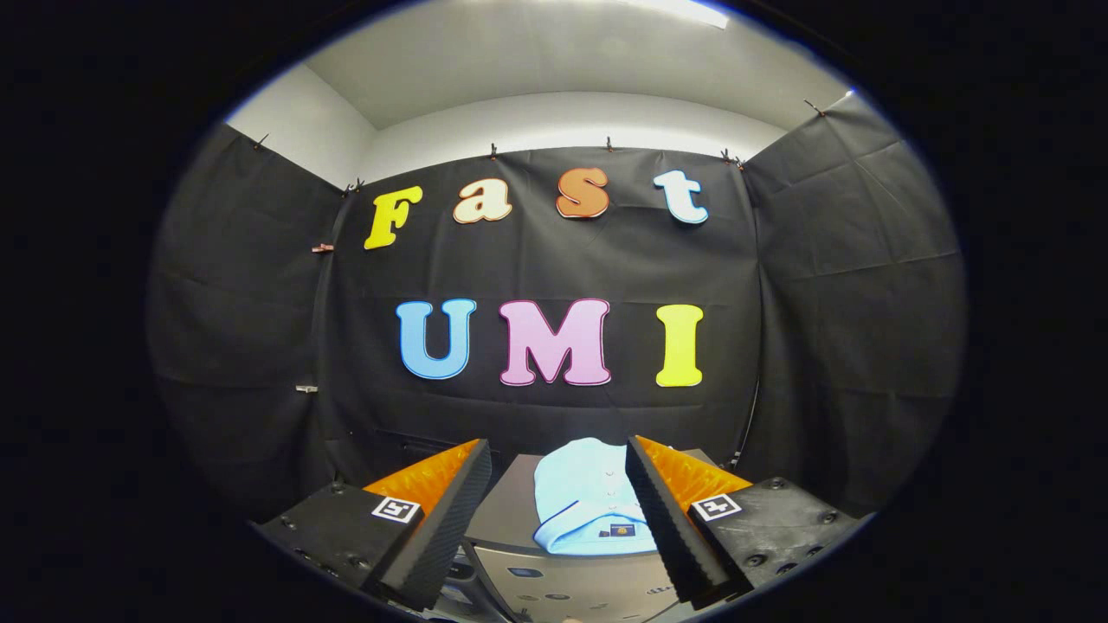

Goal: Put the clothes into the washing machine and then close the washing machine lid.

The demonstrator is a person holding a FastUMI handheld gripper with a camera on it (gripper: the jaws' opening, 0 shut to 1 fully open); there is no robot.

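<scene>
Claw (pixel 558 502) held wide open, gripping nothing; its two fingers (pixel 441 519) are spread well apart and sit above the near part of the washing machine (pixel 554 584). Each finger base carries a small square black-and-white marker tag (pixel 396 509).

Between and just ahead of the fingers lies a folded light-blue shirt (pixel 582 497), resting flat on the grey top of the washing machine. Its long axis runs away from the claw toward the back wall, with the collar end nearest. A darker blue trim line follows the collar edge, a row of small buttons runs up the middle, and a small dark label sits at the neck; its writing is too small to read.

Beyond the machine hangs the booth's black cloth wall (pixel 554 260), pinned with clips along the top.
</scene>
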